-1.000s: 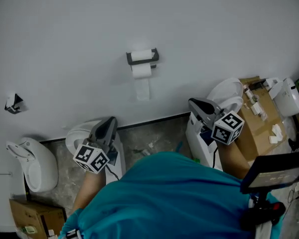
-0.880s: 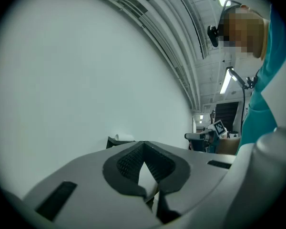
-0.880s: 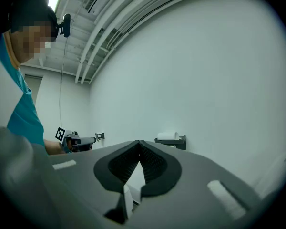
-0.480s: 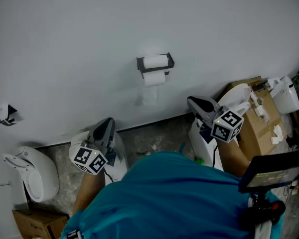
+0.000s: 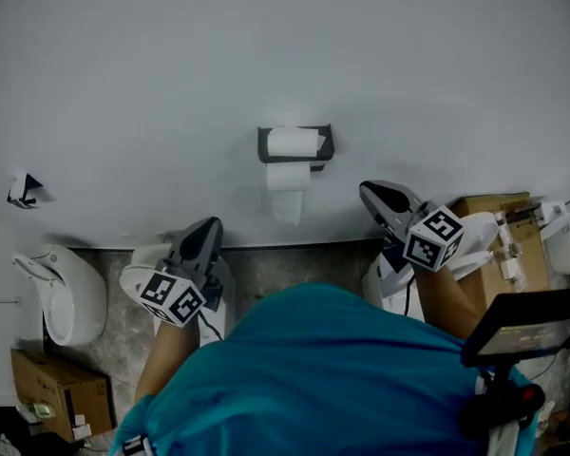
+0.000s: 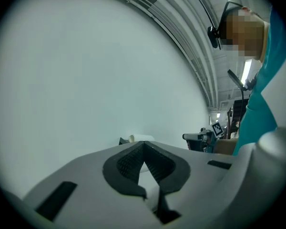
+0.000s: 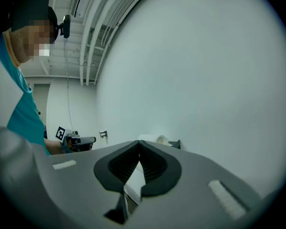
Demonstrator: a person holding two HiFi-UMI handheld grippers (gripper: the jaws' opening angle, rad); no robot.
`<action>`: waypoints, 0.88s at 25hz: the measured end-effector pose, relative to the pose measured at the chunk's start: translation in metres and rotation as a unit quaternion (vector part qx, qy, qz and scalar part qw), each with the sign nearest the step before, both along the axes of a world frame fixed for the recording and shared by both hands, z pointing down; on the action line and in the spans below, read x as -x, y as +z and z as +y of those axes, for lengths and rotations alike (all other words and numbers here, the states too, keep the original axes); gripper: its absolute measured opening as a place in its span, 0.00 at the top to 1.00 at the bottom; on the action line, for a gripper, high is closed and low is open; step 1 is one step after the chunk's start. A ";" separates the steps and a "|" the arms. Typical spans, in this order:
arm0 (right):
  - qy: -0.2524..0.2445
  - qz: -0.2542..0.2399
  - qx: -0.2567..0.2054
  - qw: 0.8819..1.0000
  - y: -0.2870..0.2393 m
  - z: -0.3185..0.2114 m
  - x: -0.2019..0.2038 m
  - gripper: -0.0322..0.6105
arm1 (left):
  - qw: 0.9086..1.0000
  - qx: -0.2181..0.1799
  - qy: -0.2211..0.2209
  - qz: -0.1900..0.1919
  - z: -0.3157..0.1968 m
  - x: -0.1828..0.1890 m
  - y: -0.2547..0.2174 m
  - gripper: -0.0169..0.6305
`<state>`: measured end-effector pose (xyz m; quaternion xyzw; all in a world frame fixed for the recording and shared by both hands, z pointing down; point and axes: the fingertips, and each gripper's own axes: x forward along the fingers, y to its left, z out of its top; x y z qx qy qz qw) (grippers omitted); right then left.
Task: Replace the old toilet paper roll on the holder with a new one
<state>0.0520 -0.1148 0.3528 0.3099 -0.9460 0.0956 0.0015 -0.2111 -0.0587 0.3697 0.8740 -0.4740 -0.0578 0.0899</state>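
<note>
A white toilet paper roll (image 5: 294, 142) sits in a dark holder (image 5: 324, 144) on the white wall, with a strip of paper (image 5: 287, 190) hanging below it. My left gripper (image 5: 203, 240) is shut and empty, below and left of the holder. My right gripper (image 5: 378, 194) is shut and empty too, just right of the holder and a little lower. In the left gripper view the roll (image 6: 132, 138) peeks over the closed jaws, and the right gripper (image 6: 196, 137) shows beyond it. The right gripper view shows the roll (image 7: 158, 140) above its jaws and the left gripper (image 7: 81, 140) far off.
White toilets stand along the wall: one at the left (image 5: 65, 297), one under my left hand (image 5: 152, 259), one at the right (image 5: 475, 236). Cardboard boxes sit at the lower left (image 5: 55, 395) and right (image 5: 508, 245). A small wall bracket (image 5: 21, 190) hangs far left.
The view has shifted so the holder now sits more central and lower in frame. Both grippers have moved closer to the wall and holder, still shut.
</note>
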 end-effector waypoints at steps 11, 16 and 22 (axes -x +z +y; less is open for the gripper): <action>-0.066 -0.010 0.029 0.997 0.029 -0.061 -0.017 0.95 | 0.999 0.031 -0.030 -0.008 -0.037 -0.047 0.006 0.96; -0.047 -0.002 0.037 0.998 0.038 -0.062 0.010 0.94 | 1.000 0.028 -0.010 -0.006 -0.051 -0.016 0.013 0.96; -0.024 0.020 0.045 0.998 0.045 -0.070 0.013 0.94 | 1.000 0.022 0.015 0.005 -0.073 -0.007 0.009 0.96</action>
